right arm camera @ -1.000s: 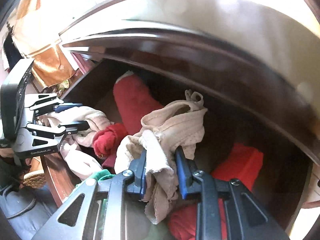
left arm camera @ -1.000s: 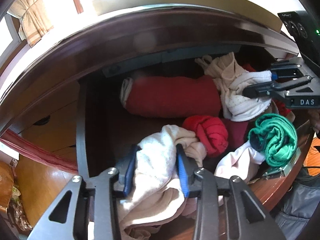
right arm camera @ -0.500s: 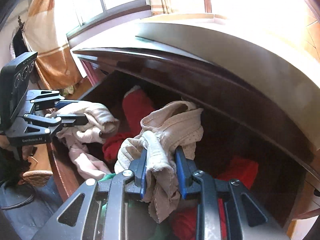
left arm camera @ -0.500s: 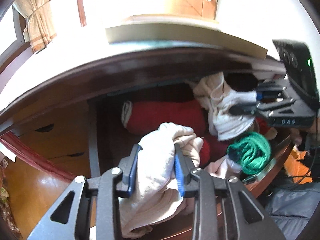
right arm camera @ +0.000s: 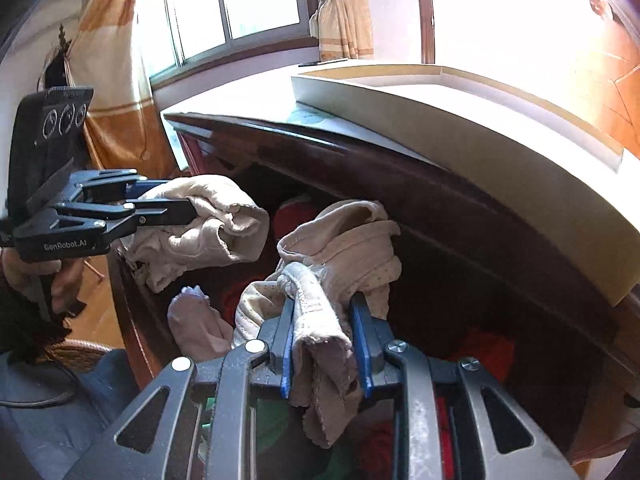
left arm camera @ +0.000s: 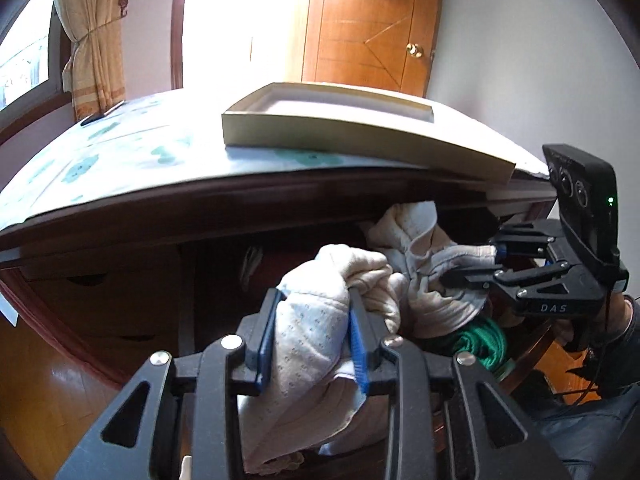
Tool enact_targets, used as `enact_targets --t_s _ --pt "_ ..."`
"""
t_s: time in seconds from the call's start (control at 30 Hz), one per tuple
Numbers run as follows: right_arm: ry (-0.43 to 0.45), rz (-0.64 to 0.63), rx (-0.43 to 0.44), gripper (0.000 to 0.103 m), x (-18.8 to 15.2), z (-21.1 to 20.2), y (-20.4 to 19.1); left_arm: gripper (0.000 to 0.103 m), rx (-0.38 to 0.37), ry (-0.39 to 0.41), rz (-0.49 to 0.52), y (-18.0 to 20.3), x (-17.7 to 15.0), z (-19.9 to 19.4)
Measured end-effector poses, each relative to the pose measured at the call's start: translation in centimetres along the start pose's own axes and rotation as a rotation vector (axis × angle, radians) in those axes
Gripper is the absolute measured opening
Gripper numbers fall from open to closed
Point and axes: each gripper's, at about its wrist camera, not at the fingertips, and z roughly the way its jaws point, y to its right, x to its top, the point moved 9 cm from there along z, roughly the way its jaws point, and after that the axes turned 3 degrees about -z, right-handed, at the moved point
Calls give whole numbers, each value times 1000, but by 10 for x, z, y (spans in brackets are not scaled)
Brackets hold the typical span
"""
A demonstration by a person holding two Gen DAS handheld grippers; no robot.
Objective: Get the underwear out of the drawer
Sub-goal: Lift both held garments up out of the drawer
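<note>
lifting step: left gripper (left arm camera: 313, 334) fingers pinching cream underwear (left arm camera: 320, 280), right gripper (right arm camera: 325, 344) fingers pinching beige underwear (right arm camera: 344, 248), above drawer (right arm camera: 500, 280). next, probably carrying clear.

Left gripper (left arm camera: 312, 336): black angular frame with triangular cut-outs; silver screw heads at the joints; white "GenRobot.AI" lettering on its side.
Fingers (left arm camera: 265, 344): black, faced with blue ribbed pads.
Right gripper (right arm camera: 323, 344): same black frame, silver screws and blue pads; white "DAS" lettering on its side.
Camera housing (left arm camera: 584, 204): black block above the right gripper's frame; three round lenses; one green indicator light.
Cable (left arm camera: 592, 380): thin, black, at the right wrist.
Sleeve (left arm camera: 628, 344): dark, on the right arm.
</note>
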Motion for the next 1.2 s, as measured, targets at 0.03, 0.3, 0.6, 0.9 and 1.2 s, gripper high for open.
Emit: enact_targets --t_s 0.03,0.3,0.6,0.9,1.2 --pt "8 5 7 27 -1 -3 0 30 -5 6 0 1 0 -1" --pt "82 8 15 27 -8 -21 3 30 -28 66 -31 0 11 -5" --pt "165 -26 0 27 -15 -50 3 30 -39 136 -49 5 19 -10" --pt "248 -71 -10 27 -16 -71 -5 30 -59 195 -38 14 25 -19" --pt "327 -108 -32 27 -11 -87 -14 30 -74 249 -35 21 29 -27"
